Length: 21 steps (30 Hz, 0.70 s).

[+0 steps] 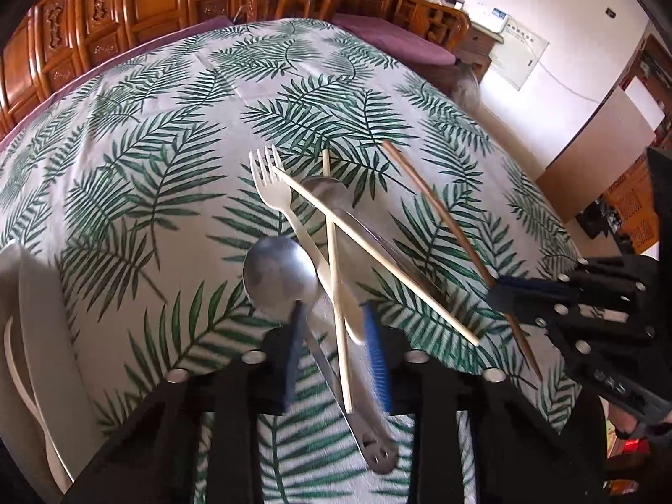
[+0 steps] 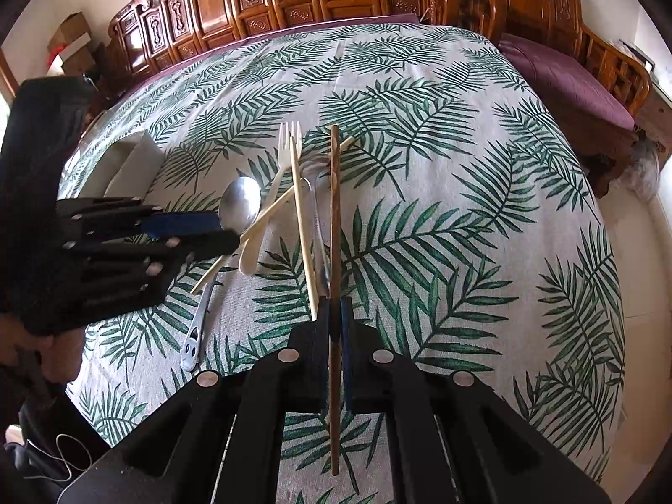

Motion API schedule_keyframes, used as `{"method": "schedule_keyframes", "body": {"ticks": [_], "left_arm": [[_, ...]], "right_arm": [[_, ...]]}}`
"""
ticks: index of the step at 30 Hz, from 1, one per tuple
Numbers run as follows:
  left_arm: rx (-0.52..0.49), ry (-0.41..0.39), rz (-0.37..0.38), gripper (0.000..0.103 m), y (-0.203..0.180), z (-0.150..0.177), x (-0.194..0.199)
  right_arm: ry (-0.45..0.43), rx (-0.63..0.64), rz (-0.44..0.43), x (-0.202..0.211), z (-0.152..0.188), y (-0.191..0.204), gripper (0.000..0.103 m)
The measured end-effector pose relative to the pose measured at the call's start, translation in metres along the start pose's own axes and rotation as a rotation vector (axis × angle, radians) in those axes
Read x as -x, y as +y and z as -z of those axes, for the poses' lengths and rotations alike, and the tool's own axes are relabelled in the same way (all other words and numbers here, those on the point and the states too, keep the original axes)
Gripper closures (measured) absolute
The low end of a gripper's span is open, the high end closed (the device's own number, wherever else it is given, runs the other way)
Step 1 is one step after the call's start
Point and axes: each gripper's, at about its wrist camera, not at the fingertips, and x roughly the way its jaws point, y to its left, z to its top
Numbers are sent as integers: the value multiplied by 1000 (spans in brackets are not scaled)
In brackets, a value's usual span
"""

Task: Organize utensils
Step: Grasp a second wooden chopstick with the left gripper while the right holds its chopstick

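Both wrist cams low, close, facing cabinets; share utensil pile [image 1: 332, 243].

No legible text or labels
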Motion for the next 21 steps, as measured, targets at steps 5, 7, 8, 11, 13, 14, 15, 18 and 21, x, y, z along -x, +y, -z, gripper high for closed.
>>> {"method": "schedule_keyframes", "body": {"ticks": [5,7,8,11,13,14,15,18,21], "left_arm": [[-16,8,-7,86,-2,-12,-11],[-12,13,-1,86,-2,-17,-15],[-11,15,-1,86,-2,-18,-16],[-20,35,-19,86,-3,-22,-23],[-26,55,-32,87,-3,-21,-27],[-23,58,-35,89,-2,-21,-28],[-22,61,-37,90,-2,-21,-28],[-13,51,-39,97,1,-21,-24],[-11,28,-46,99,3,-21,-14]], "right_arm": [[4,-14,-4,0,5,-5,97],[7,-17,-5,-1,8,-6,97],[9,-18,-6,-1,9,-6,97],[11,-20,-5,-2,11,-7,97],[11,-24,-6,-2,11,-9,97],[10,-24,-5,-2,11,-9,97],[9,-25,-4,-1,11,-9,97],[7,-26,-3,0,11,-9,97],[4,-24,-3,1,11,-7,97]]}}
